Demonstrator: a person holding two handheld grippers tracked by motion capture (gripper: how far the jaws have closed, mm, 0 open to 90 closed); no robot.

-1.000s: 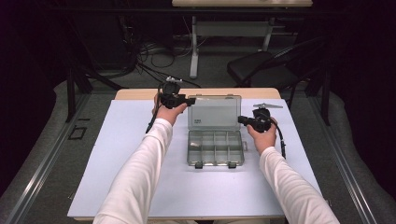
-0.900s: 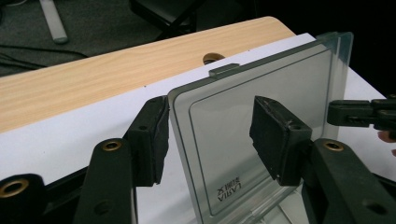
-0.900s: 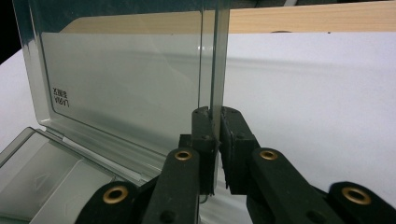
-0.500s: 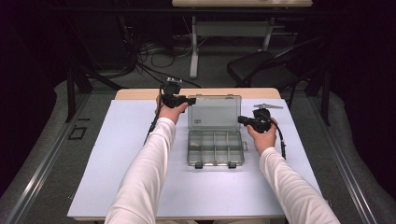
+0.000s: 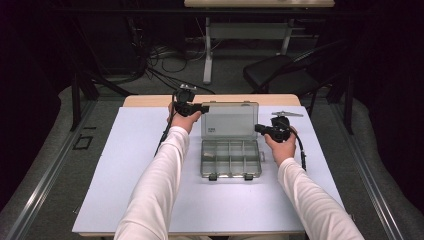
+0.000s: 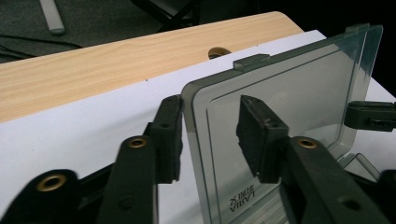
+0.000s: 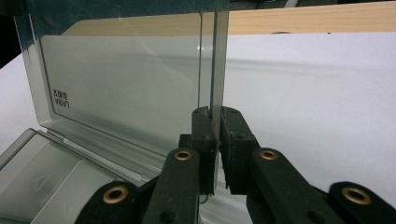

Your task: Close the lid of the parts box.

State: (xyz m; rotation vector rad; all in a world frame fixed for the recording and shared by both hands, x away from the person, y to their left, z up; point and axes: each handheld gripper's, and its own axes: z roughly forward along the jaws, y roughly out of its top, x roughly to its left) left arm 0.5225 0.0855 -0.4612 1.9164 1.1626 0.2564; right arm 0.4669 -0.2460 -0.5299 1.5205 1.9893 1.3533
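In the high view, we are standing a clear organizer box (image 5: 231,158) open in the middle of the white mat (image 5: 125,175) that covers the counter (image 5: 150,100). Its tray is lying flat, latches toward us, and its lid (image 5: 229,120) is rising upright from the far hinge. Our left gripper (image 5: 200,108) is reaching the lid's upper left corner, while our right gripper (image 5: 261,129) is sitting at the lid's right edge, lower down.

In the left gripper view, we are straddling the lid's (image 6: 280,102) left edge: one of the fingers (image 6: 169,135) is waiting on the outer side, the other on the inner face. They have just been closing in, with the lid edge between them, yet a gap is showing on each side, so they are not pinching it at this point. The right gripper's tip (image 6: 371,115) is showing at the lid's far edge.

In the right gripper view, our fingers (image 7: 204,135) are pressing together on the lid's (image 7: 121,79) thin side edge, holding it upright, and the tray (image 7: 56,182) is lying down to the left.

We judge the step in hand to be taking a two-sided hold on the lid, most likely to swing it down shut. The next move is calling for the left fingers to finish closing on the edge, then for both hands to tip the lid toward us together, keeping it square to the hinge so the front latches meet the tray's near wall.
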